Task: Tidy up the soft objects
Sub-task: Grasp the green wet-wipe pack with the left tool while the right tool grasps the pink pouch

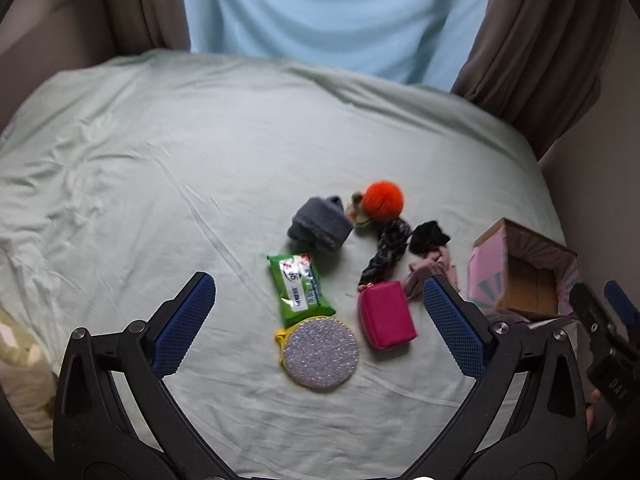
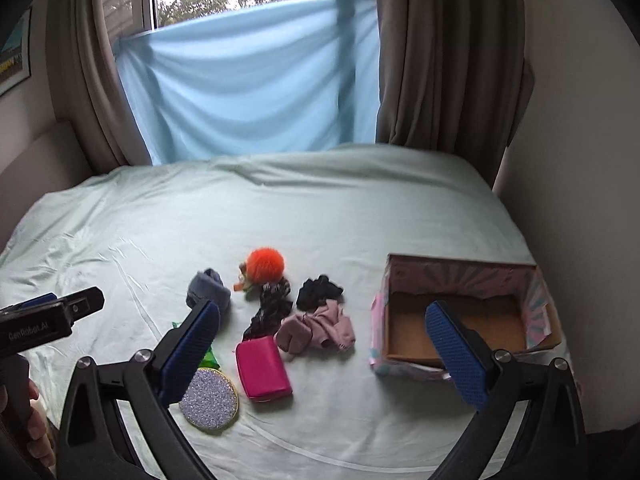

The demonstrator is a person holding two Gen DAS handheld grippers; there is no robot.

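Observation:
Soft items lie on the pale green bed sheet [image 1: 160,160]: a grey rolled cloth [image 1: 320,224], an orange pompom toy [image 1: 383,200], a dark patterned cloth [image 1: 386,252], a black cloth [image 1: 428,236], a pink cloth [image 2: 320,326], a magenta pouch [image 1: 386,314], a green wipes pack [image 1: 302,288] and a glittery round pad [image 1: 320,352]. An open pink cardboard box [image 2: 460,316] stands at the right. My left gripper [image 1: 318,320] is open above the pad and pouch. My right gripper [image 2: 322,352] is open above the pouch and pink cloth. Both are empty.
Brown curtains [image 2: 448,60] and a blue cloth [image 2: 248,80] hang over the window behind the bed. A wall [image 2: 580,160] runs along the bed's right side. A cream fabric [image 1: 20,368] lies at the left edge of the left wrist view.

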